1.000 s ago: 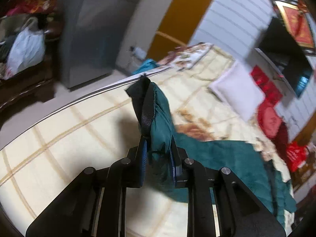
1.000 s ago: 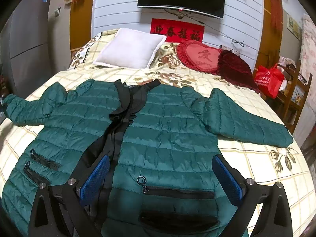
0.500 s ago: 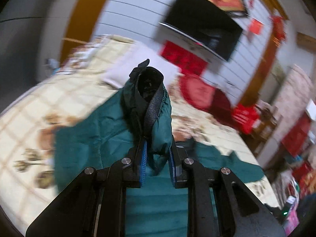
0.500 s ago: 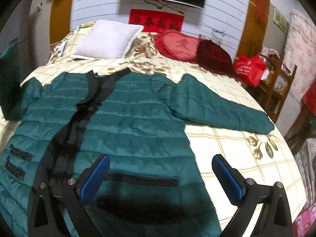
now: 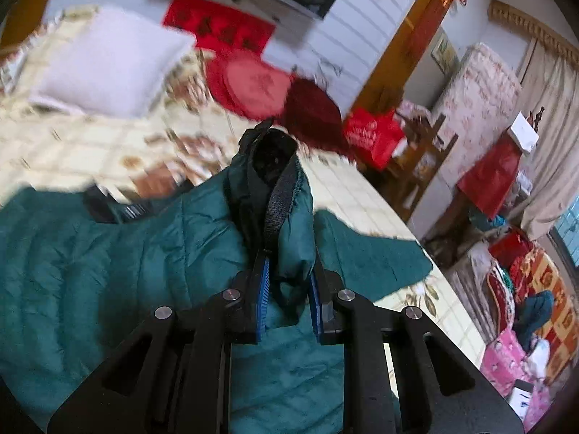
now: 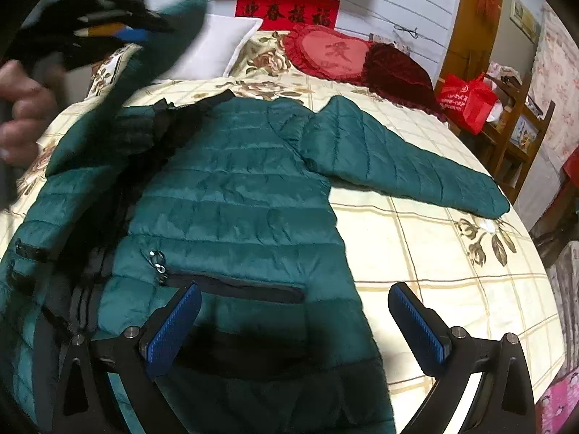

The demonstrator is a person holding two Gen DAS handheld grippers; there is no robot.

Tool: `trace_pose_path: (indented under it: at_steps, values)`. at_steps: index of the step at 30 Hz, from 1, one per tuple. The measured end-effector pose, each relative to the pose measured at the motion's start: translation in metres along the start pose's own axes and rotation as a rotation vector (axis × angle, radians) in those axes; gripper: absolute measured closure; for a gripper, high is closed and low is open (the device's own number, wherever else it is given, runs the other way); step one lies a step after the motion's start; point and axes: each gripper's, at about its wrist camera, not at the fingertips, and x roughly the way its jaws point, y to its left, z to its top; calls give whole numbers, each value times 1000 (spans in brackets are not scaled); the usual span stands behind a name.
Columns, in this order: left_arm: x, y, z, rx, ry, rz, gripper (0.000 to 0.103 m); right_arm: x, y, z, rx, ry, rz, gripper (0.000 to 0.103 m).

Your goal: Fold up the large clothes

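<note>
A dark green quilted jacket (image 6: pixel 235 195) lies front-up on the bed, with its right sleeve (image 6: pixel 409 166) stretched out to the right. My left gripper (image 5: pixel 287 271) is shut on the cuff of the left sleeve (image 5: pixel 278 195) and holds it lifted over the jacket's body (image 5: pixel 108 271). In the right wrist view the left gripper (image 6: pixel 144 32) shows at the upper left, blurred, with the sleeve hanging from it. My right gripper (image 6: pixel 295 311) is open and empty above the jacket's lower hem, near a zipped pocket (image 6: pixel 231 285).
The bed (image 6: pixel 434 260) has a checked floral cover. A white pillow (image 6: pixel 220 47) and red cushions (image 6: pixel 336 52) lie at its head. A red bag (image 6: pixel 466 101) and wooden chair stand to the right. Clutter lies on the floor by the bed's right edge (image 5: pixel 524 325).
My left gripper has swung the held sleeve from the bed's left side up and over the jacket toward the right. My right gripper has moved slightly right and stayed open.
</note>
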Motion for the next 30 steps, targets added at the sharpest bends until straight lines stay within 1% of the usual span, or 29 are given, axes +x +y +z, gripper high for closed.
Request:
trace_pose_path:
  at_steps: [4,6,8,9,10,11,12,15,17,18,19,20,21,22,23,24,26,27,28,29,30]
  values:
    - [34,3,-19,-18,57,-24,85,9,-15,-4,34,39,-10,1]
    - [44,8,-26,-23,83,-18,85,11,-19,-4,42,41,-8,1]
    - [51,12,-33,-20,111,4,82,12,-19,-3,43,41,-5,1]
    - [52,13,-35,-14,121,12,73,12,-19,-2,44,40,-4,1]
    - [52,13,-37,-13,131,7,58,12,-17,-1,46,38,-1,1]
    - [51,14,-38,-15,136,8,48,12,-16,0,48,35,2,1]
    - [48,15,-39,-17,132,11,36,12,-14,1,49,32,5,1]
    - [29,20,-37,-23,104,-9,35,12,-5,5,40,14,-13,1]
    - [7,31,-33,-21,67,6,35,14,1,9,29,0,-28,1]
    - [-5,39,-30,-20,45,29,35,14,3,13,31,-9,-27,1]
    - [-23,54,-25,-18,17,71,35,15,7,20,31,-31,-17,1]
    - [-32,65,-22,-15,5,101,35,16,10,27,28,-44,-3,1]
    - [-43,78,-18,-16,-8,144,35,17,12,37,29,-56,16,1]
    - [-60,98,-13,-29,-31,203,35,17,16,49,29,-77,36,1]
    - [-69,111,-10,-45,-46,241,35,17,22,66,31,-114,68,1]
    - [-80,127,-8,-66,-64,288,35,17,25,76,37,-127,89,1]
    - [-98,158,0,-95,-101,374,35,22,40,107,51,-169,149,1]
    - [-103,170,4,-100,-108,416,35,27,50,122,52,-182,189,1]
    - [-103,183,7,-109,-101,475,35,32,61,136,48,-194,235,1]
    - [-101,191,4,-119,-90,497,35,37,70,146,47,-201,279,1]
    - [-97,199,2,-132,-69,505,35,47,81,156,52,-200,341,1]
